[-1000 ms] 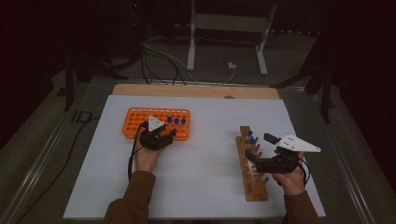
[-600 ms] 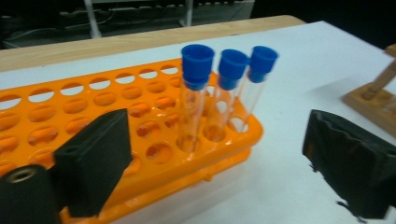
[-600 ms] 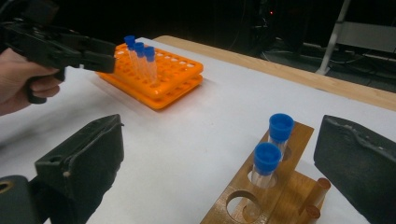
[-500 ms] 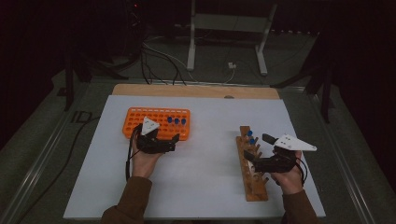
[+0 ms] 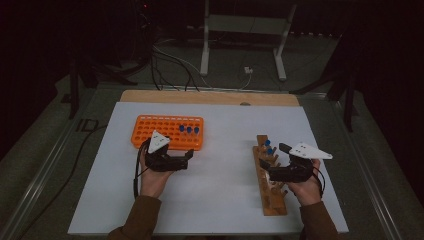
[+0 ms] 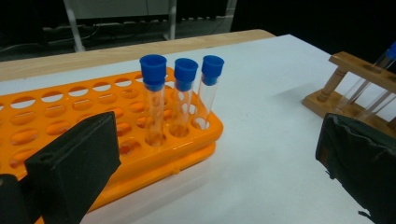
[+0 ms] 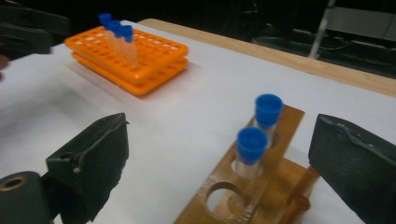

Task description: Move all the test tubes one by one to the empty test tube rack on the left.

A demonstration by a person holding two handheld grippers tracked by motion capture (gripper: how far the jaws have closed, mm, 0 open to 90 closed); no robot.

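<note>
High view: The left tongs (image 5: 182,159) rest low over the white tabletop (image 5: 220,200), held by the left hand (image 5: 152,180). The orange rack (image 5: 150,131) lies just beyond them, with three blue-capped tubes (image 5: 188,130) standing near its right end. The right tongs (image 5: 270,167) are held by the right hand (image 5: 306,189) and sit over the wooden rack (image 5: 270,200), with their tips at its middle. Two capped tubes (image 5: 268,148) stand in the wooden rack just ahead of the right tongs. The two sets of tongs are well apart.

Left gripper view: The left tongs (image 6: 219,172) are released, with a wide gap between the jaws and nothing held. The orange rack (image 6: 70,112) lies ahead and to the left of the gap, and its near corner reaches in between the jaws. The three blue-capped tubes (image 6: 180,100) stand upright in a row at that corner. The wooden rack (image 6: 355,88) lies ahead of the right jaw.

Right gripper view: The right tongs (image 7: 219,163) are released and empty. The wooden rack (image 7: 275,182) runs between the jaws. Its two capped tubes (image 7: 254,144) stand in the gap, touching neither jaw. The orange rack (image 7: 135,60) lies far ahead to the left.
</note>
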